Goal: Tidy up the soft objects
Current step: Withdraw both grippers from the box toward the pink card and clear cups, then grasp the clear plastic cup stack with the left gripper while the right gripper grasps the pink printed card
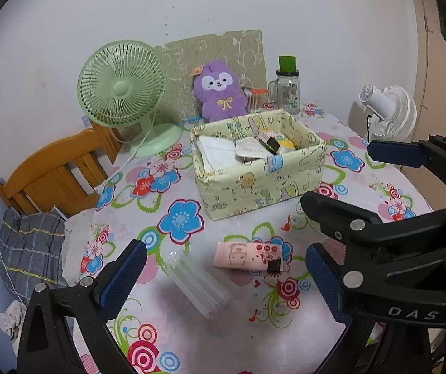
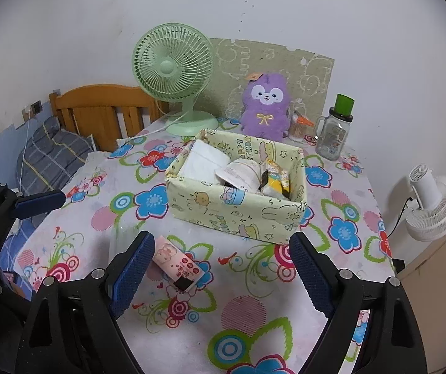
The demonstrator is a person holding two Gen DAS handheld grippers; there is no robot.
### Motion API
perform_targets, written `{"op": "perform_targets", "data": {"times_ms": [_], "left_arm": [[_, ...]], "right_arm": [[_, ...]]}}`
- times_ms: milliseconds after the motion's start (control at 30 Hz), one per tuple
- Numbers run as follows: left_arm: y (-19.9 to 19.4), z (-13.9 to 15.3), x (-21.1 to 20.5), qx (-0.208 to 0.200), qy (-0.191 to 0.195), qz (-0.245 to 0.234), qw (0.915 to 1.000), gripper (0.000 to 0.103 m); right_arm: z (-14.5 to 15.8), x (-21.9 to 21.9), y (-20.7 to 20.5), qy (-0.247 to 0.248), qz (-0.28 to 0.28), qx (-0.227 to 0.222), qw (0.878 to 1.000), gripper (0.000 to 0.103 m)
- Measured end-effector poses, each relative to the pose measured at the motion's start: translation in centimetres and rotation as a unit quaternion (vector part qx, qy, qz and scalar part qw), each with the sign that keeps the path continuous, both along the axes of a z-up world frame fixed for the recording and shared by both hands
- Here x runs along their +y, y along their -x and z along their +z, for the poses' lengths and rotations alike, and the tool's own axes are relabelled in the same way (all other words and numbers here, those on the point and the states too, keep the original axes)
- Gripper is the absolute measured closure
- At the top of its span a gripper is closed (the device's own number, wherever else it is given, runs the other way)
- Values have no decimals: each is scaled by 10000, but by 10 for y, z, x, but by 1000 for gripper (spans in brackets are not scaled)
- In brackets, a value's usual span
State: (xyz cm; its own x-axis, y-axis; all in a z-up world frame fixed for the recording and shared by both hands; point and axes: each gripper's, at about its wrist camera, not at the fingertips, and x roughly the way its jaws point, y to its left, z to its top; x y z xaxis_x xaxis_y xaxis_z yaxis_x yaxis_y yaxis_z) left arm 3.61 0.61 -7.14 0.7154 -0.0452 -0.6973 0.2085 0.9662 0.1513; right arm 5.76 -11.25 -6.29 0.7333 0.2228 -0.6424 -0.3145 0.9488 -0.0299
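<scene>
A pink tissue packet (image 1: pixel 249 257) (image 2: pixel 177 263) lies flat on the flowered tablecloth (image 1: pixel 166 327), in front of a yellow cartoon-print fabric box (image 1: pixel 254 187) (image 2: pixel 232 215). A clear plastic pack (image 1: pixel 198 286) lies just left of the packet. The box holds folded white cloth (image 1: pixel 216 151) and several small packets. A purple plush toy (image 1: pixel 219 90) (image 2: pixel 265 106) sits upright behind the box. My left gripper (image 1: pixel 223 280) hangs open above the packet and the clear pack. My right gripper (image 2: pixel 223 275) is open too, with the packet by its left pad (image 2: pixel 132 274). Neither holds anything.
A green desk fan (image 1: pixel 123 90) stands at the back left. A glass jar with a green lid (image 1: pixel 288 90) and a cotton-swab tub (image 1: pixel 255 99) stand at the back right. A white fan (image 2: pixel 434 202) is beyond the table's right edge. A wooden headboard (image 1: pixel 57 168) and a pillow lie to the left.
</scene>
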Motion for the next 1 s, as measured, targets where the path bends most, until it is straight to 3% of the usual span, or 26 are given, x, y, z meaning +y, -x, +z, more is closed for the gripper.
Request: {"op": "perform_targets", "data": {"times_ms": [233, 467, 667, 1000], "left_arm": [[0, -25, 3, 132, 22, -11, 9999, 2], [-8, -51, 6, 390, -22, -91, 9992, 16], [-15, -68, 17, 633, 43, -127, 9979, 21], [-33, -104, 34, 1277, -25, -98, 9918, 33]], "right_arm": [[-23, 4, -2, 8, 64, 104, 9999, 13], [-50, 17, -13, 76, 186, 353, 9992, 15], [-65, 33, -22, 180, 368, 528, 9978, 15], [-96, 57, -40, 284, 603, 989, 9929, 18]]}}
